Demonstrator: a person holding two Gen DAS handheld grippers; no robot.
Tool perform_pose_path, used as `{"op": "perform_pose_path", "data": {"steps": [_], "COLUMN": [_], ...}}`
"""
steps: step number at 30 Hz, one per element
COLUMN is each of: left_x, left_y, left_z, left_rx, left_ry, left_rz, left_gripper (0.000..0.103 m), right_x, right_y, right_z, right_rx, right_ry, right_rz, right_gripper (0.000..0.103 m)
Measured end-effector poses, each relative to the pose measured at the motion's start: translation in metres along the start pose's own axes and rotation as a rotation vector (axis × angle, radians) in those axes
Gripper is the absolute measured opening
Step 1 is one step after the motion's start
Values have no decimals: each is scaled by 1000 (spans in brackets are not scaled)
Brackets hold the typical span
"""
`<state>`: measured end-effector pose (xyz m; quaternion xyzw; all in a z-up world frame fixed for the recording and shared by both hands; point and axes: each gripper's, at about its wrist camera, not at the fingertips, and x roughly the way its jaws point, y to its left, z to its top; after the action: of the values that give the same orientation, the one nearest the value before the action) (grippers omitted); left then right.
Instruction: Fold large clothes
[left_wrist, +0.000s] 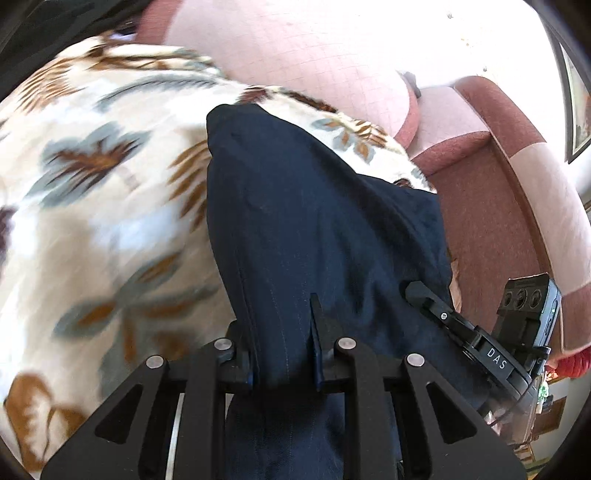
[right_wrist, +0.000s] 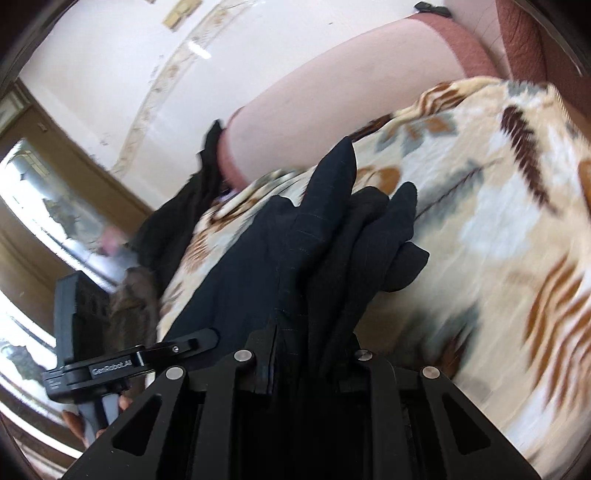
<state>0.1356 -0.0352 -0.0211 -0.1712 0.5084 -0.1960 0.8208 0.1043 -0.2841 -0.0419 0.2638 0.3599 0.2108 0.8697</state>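
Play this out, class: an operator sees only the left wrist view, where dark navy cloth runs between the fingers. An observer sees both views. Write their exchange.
Operator: Is the right gripper closed on the same cloth?
Observer: Yes. In the right wrist view the right gripper is shut on the dark navy garment, bunched in folds between its fingers.
Operator: What lies beyond that bunch?
Observer: The garment's far end splays into pointed folds over the floral blanket.
Operator: Anything else dark over there?
Observer: A second black cloth hangs beside the pink sofa arm, apart from the held garment.
Operator: Can you see my left gripper?
Observer: Yes, at the lower left of the right wrist view, beside the garment.
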Motion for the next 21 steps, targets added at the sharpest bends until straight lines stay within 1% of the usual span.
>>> {"op": "perform_pose_path", "data": {"steps": [2, 3, 4, 5, 6, 7, 8, 9, 10, 11, 12, 13, 15, 17, 18, 20, 21], "left_x": [-5, -2, 2, 9, 17, 23, 27, 30, 31, 31, 31, 30, 25, 18, 11, -3, -11], "left_y": [12, 19, 26, 33, 39, 43, 45, 44, 44, 43, 41, 41, 38, 37, 36, 37, 35], "left_z": [-18, -26, -35, -44, -51, -56, -60, -60, -61, -60, -59, -60, -62, -65, -67, -70, -70], "left_rx": [-9, -20, -27, -33, -43, -42, -44, -49, -51, -52, -56, -58, -53, -52, -50, -42, -34], "left_ry": [6, 18, 34, 56, 76, 81, 80, 84, 86, 86, 90, 91, 82, 70, 61, 34, 9], "left_rz": [21, 33, 51, 79, 101, 129, 158, 161, 163, 169, 176, 183, 205, 227, 238, 258, 267], "left_gripper": [19, 20, 21, 25, 32, 39, 48, 51, 53, 56, 58, 58, 59, 59, 59, 58, 59], "right_x": [5, 9, 13, 16, 19, 20, 21, 22, 23, 23, 22, 20, 15, 4, -4, -31, -47], "right_y": [-2, -6, -12, -18, -26, -33, -44, -53, -63, -70, -74, -75, -70, -64, -61, -52, -45], "right_z": [-21, -32, -43, -51, -60, -66, -71, -73, -75, -77, -79, -79, -80, -80, -79, -76, -75], "right_rx": [17, 42, 59, 72, 92, 109, 142, 183, 221, 240, 246, 243, 230, 209, 204, 168, 126], "right_ry": [3, 8, 13, 14, 13, 10, 8, 16, 28, 33, 30, 23, 12, -23, -51, -160, -230], "right_rz": [21, 36, 33, 23, 17, 15, 4, -4, 1, -1, -4, -4, -20, -51, -59, -89, -86], "right_gripper": [20, 20, 20, 20, 21, 25, 29, 32, 39, 49, 51, 49, 51, 54, 54, 54, 54]}}
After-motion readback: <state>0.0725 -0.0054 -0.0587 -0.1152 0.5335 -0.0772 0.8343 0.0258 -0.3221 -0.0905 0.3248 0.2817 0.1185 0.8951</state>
